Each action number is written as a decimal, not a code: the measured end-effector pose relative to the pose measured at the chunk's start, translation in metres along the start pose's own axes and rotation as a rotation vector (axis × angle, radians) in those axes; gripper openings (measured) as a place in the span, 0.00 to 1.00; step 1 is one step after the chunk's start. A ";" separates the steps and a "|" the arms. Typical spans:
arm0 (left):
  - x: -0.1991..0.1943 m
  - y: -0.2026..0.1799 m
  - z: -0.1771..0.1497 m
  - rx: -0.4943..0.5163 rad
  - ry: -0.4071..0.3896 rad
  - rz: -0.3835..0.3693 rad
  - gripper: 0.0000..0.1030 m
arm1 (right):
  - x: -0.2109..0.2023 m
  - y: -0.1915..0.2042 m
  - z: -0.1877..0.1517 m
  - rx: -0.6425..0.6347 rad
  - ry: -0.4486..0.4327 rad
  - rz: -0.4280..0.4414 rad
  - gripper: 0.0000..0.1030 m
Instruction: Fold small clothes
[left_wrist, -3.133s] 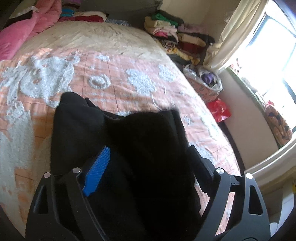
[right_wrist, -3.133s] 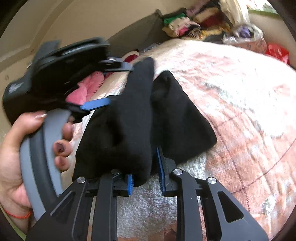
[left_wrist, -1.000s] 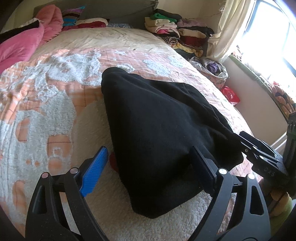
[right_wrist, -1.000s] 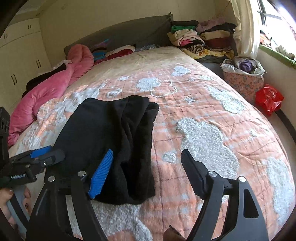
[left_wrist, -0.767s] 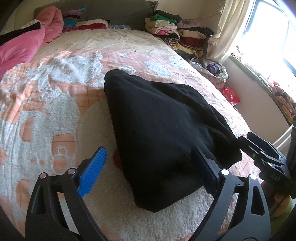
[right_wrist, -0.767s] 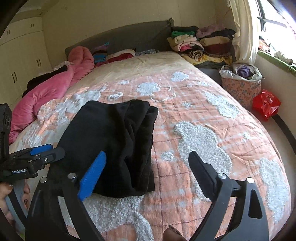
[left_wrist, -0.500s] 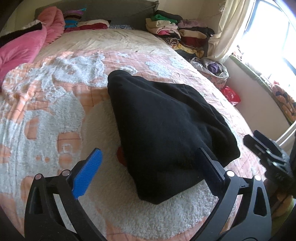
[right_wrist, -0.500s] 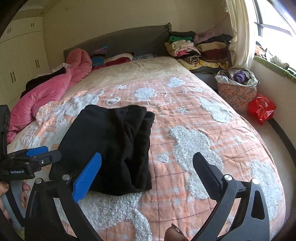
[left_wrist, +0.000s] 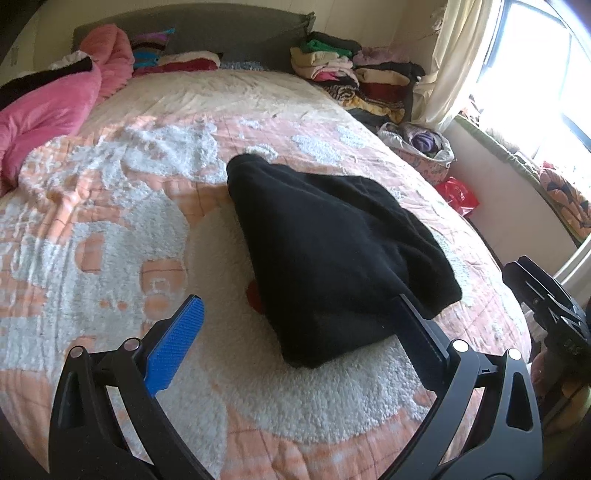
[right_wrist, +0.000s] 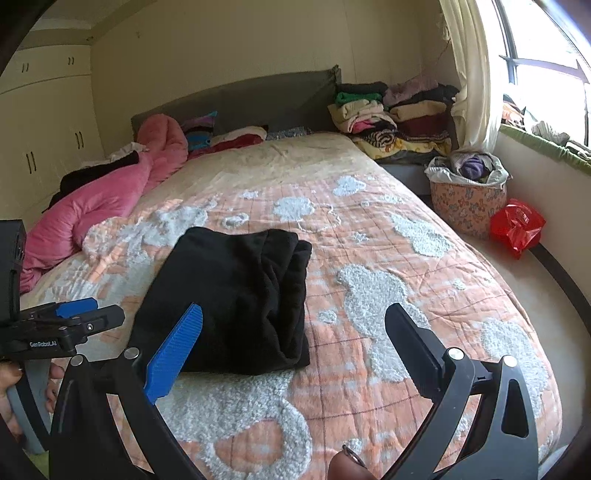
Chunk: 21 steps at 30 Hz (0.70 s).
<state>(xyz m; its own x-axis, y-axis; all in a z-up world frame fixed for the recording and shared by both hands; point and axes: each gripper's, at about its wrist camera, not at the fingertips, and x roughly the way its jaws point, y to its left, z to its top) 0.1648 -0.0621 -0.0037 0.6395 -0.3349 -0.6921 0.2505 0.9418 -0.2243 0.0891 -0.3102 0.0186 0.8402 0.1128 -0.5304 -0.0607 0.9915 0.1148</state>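
Now both the left gripper and right gripper gape wide, empty, off the black garment.

A bed fills the room, spread with a peach quilt bearing fluffy white patches. A pink duvet lies bunched along its left edge, near a grey headboard. Folded clothes are stacked in the far right corner beside a cream curtain. On the floor below the window stands a floral basket, a red bag just beside it. Cream cupboards line the left wall.
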 end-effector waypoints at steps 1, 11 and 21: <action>-0.004 0.000 -0.001 0.001 -0.008 0.000 0.91 | -0.005 0.002 0.000 -0.005 -0.007 0.000 0.96; -0.046 0.001 -0.030 0.036 -0.086 0.020 0.91 | -0.041 0.026 -0.018 -0.082 -0.057 -0.010 0.96; -0.073 0.005 -0.061 0.042 -0.151 0.028 0.91 | -0.063 0.042 -0.043 -0.143 -0.090 -0.060 0.96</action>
<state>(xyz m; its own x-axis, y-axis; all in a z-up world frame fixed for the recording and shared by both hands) 0.0751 -0.0314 0.0039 0.7479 -0.3120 -0.5859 0.2592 0.9498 -0.1749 0.0105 -0.2729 0.0208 0.8893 0.0531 -0.4543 -0.0794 0.9961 -0.0391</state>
